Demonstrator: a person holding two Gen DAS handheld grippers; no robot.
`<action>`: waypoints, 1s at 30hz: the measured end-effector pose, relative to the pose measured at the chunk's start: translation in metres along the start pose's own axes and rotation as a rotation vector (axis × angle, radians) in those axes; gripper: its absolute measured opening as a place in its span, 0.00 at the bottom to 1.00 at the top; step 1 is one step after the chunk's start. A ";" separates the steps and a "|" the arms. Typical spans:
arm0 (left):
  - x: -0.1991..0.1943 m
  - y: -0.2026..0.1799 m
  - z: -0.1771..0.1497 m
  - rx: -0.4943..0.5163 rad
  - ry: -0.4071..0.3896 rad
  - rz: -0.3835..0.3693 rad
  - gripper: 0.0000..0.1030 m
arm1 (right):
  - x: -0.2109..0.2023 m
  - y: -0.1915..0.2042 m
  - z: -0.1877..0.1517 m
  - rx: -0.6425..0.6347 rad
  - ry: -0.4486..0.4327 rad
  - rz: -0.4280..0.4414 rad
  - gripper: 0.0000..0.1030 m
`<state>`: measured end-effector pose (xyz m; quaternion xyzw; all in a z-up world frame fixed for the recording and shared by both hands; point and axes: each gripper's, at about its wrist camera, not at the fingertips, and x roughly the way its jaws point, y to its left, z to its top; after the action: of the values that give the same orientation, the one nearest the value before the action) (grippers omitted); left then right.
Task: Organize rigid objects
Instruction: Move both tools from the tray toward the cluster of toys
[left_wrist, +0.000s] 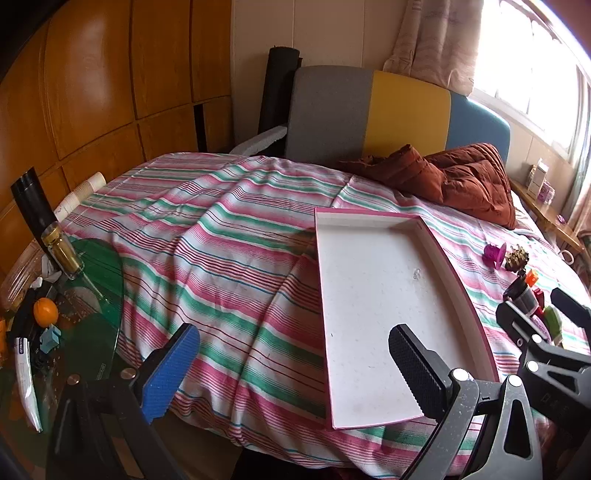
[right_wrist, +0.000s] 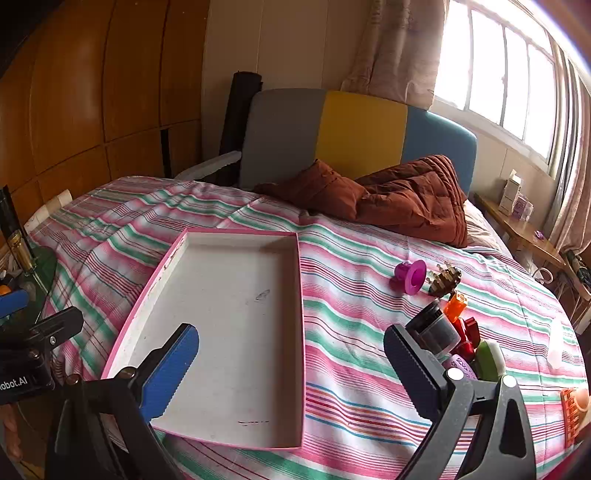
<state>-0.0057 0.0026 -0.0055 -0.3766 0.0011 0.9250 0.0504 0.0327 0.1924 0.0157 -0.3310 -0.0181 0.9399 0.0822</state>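
A shallow white tray with a pink rim lies empty on the striped bed; it also shows in the left wrist view. To its right lie small rigid objects: a magenta spool, a brown spiky piece, an orange piece, a grey-black cylinder, red pieces and a green-white piece. My right gripper is open and empty above the tray's near end. My left gripper is open and empty over the bed's near edge, left of the tray.
A rust-brown quilt lies at the headboard. A green glass side table to the left holds a bottle, an orange and clutter. An orange comb-like item sits at the far right. A wooden shelf runs under the window.
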 end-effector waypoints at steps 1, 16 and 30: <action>0.001 -0.001 0.000 0.004 0.003 0.002 1.00 | 0.000 -0.001 0.000 -0.002 0.000 0.000 0.99; 0.008 -0.018 0.004 0.050 0.015 -0.034 1.00 | -0.003 -0.040 0.004 0.021 -0.005 0.000 0.99; 0.010 -0.093 0.016 0.254 0.033 -0.246 1.00 | -0.030 -0.210 0.004 0.380 0.066 -0.111 0.99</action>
<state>-0.0155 0.0968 0.0019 -0.3795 0.0726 0.8981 0.2103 0.0831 0.3942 0.0553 -0.3385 0.1441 0.9091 0.1952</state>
